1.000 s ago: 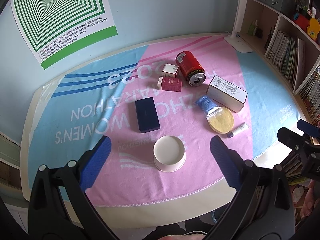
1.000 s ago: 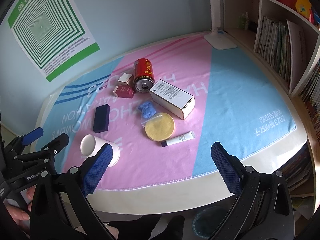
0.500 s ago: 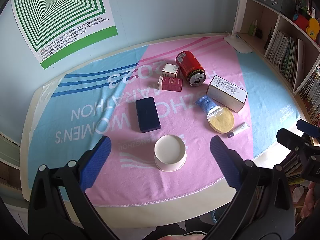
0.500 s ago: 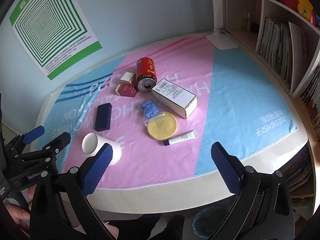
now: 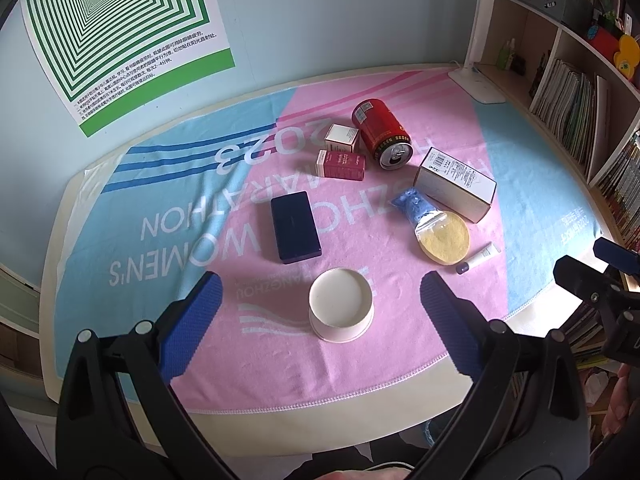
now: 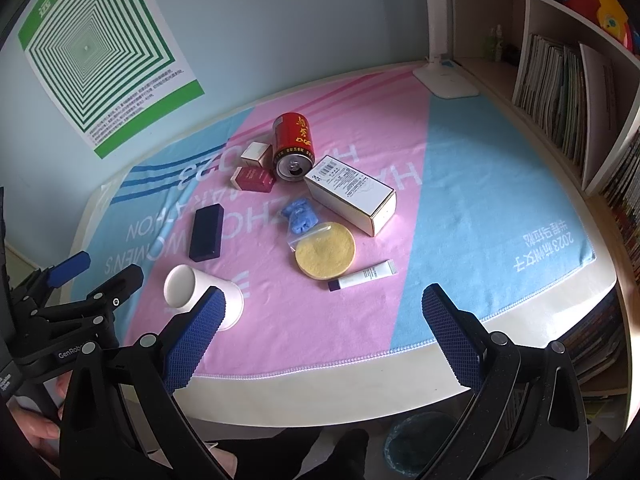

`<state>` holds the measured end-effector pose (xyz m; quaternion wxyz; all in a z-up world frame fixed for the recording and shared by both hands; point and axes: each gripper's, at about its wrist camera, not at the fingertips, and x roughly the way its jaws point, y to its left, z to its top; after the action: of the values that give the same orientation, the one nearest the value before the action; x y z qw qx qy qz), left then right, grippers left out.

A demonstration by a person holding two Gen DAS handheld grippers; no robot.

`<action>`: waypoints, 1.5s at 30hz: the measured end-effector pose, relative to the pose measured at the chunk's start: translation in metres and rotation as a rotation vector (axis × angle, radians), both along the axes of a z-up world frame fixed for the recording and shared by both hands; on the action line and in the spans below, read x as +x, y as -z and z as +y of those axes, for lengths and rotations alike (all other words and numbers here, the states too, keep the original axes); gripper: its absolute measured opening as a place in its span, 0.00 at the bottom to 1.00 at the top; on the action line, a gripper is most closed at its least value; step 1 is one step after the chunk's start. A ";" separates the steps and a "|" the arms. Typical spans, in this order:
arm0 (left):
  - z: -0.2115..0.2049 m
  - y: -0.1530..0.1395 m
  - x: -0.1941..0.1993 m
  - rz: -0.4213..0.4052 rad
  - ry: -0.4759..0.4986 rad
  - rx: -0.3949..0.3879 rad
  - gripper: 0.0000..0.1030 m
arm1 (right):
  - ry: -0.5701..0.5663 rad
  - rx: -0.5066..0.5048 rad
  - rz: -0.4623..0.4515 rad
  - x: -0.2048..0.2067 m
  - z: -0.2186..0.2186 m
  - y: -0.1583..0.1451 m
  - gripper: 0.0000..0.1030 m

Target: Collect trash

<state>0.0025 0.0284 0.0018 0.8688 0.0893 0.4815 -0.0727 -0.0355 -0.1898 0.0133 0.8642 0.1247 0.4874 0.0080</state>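
Observation:
Trash lies on a pink and blue cloth: a red can [image 5: 382, 134] [image 6: 293, 145] on its side, a white carton [image 5: 456, 183] [image 6: 351, 194], a dark red box [image 5: 341, 164] [image 6: 253, 179], a small white box [image 5: 341, 138], a navy box [image 5: 295, 226] [image 6: 205, 231], a blue bag with a yellow disc [image 5: 442, 234] [image 6: 324, 250], a small tube [image 5: 478, 257] [image 6: 363, 275] and a white paper cup [image 5: 341, 310] [image 6: 200, 296] on its side. My left gripper [image 5: 320, 320] is open above the cup. My right gripper [image 6: 322, 328] is open over the front edge.
A white lamp base [image 5: 478, 84] [image 6: 446, 80] stands at the back right. Bookshelves [image 6: 560, 88] line the right side. A poster [image 5: 116, 36] hangs on the wall. A dark bin [image 6: 420, 444] sits on the floor below the table's front edge.
Both grippers have drifted slightly; the right view has shifted so the objects sit a little further right and lower. Nothing was grasped.

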 end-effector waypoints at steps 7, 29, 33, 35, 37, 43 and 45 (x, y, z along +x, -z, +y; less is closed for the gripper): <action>0.000 0.000 0.000 -0.001 0.000 0.002 0.94 | -0.002 -0.003 0.001 0.000 0.001 0.000 0.95; 0.002 0.014 0.022 0.041 -0.012 0.017 0.94 | -0.026 -0.013 0.049 0.021 0.004 0.016 0.95; 0.003 0.018 0.031 0.051 -0.019 0.028 0.94 | -0.027 -0.013 0.059 0.027 0.003 0.020 0.95; 0.004 0.020 0.037 0.056 -0.019 0.032 0.94 | -0.026 -0.014 0.064 0.031 0.002 0.022 0.95; 0.004 0.022 0.041 0.060 -0.020 0.040 0.94 | -0.026 -0.017 0.068 0.035 0.001 0.024 0.95; 0.008 0.031 0.061 0.104 -0.022 0.025 0.94 | -0.036 -0.051 0.084 0.055 -0.004 0.031 0.95; 0.010 0.036 0.070 0.121 -0.025 0.024 0.94 | -0.039 -0.058 0.087 0.062 -0.007 0.034 0.95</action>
<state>0.0725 0.0388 -0.0343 0.8377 0.0890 0.5353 -0.0611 0.0264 -0.1971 -0.0205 0.8450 0.0904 0.5271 0.0051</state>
